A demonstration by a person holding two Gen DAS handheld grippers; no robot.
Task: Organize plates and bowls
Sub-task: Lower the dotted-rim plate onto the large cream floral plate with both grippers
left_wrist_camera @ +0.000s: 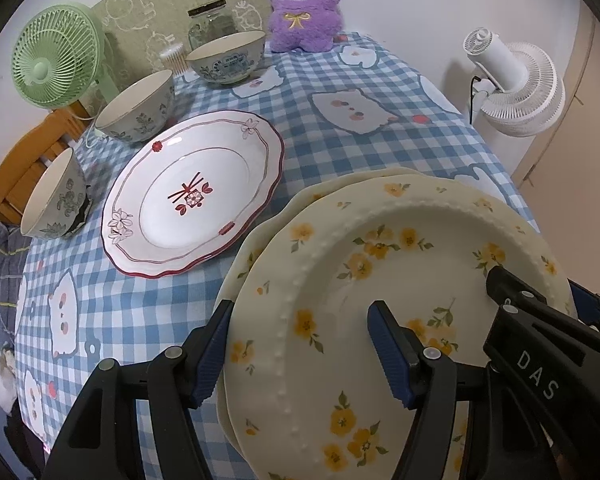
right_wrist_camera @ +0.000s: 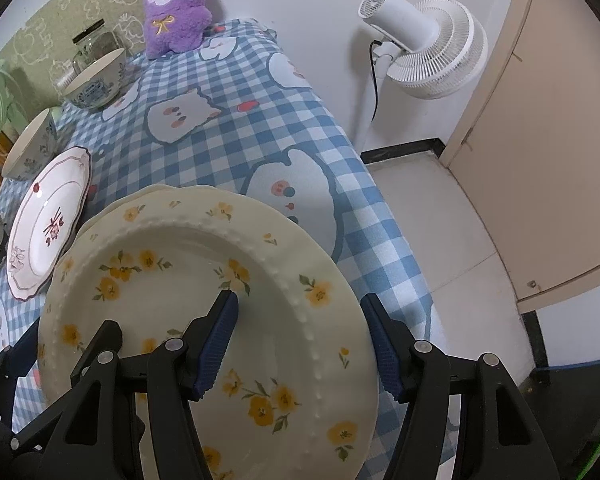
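While stacking proceeds: three bowls (left_wrist_camera: 140, 108) far left, red-trimmed plate (left_wrist_camera: 192, 192) beside them, then yellow-flowered plate (left_wrist_camera: 380, 300) atop its twin. Left gripper (left_wrist_camera: 300, 352) and right gripper (right_wrist_camera: 300, 344) — both part-open — straddling opposite rims, grip uncertain, likely steadying it.

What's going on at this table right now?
A person is working two handheld tools on a yellow-flowered plate. The left tool straddles its left rim and the right tool its right rim, one finger over the plate and one outside. It sits above a matching plate on the checked tablecloth. The red-trimmed plate and three bowls sit untouched.
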